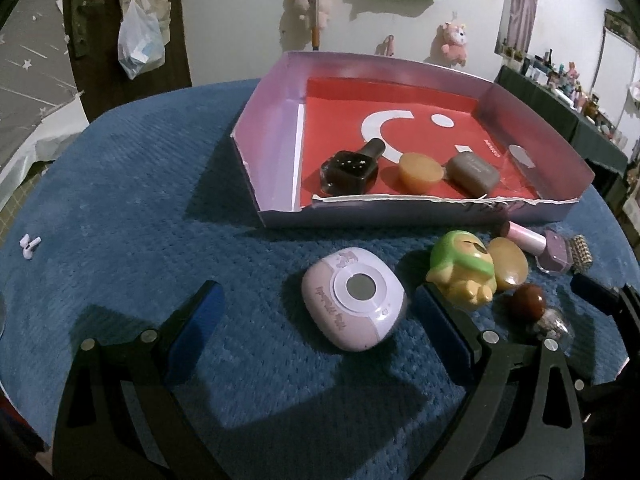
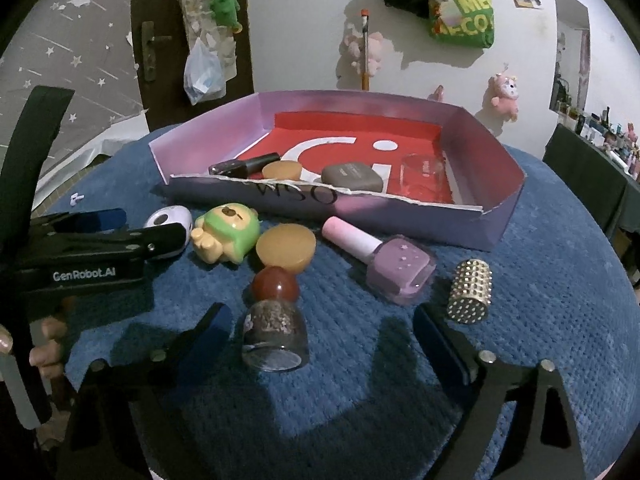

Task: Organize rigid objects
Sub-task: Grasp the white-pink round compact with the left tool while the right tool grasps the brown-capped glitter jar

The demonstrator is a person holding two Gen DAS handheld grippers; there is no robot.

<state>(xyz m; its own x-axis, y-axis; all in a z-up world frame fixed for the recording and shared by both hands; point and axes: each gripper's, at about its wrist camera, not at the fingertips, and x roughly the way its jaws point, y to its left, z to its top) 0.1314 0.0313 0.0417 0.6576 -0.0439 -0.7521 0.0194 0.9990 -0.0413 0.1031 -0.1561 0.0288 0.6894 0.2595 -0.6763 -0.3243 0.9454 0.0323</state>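
Left gripper (image 1: 318,316) is held spread wide around the pink case (image 1: 354,305) on the blue cloth (image 1: 140,208); right gripper (image 2: 322,334) is held apart beside the glitter bottle (image 2: 275,330). Three items are seen inside the tray (image 1: 276,120).

blue-covered table (image 1: 140,184), tray (image 1: 276,216), trinkets (image 2: 282,250)

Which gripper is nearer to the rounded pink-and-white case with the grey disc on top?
Left. The left gripper, open, has the rounded pink-and-white case lying between its fingers. The right gripper, also open, is farther off, straddling a small glass bottle with a reddish-brown ball stopper.
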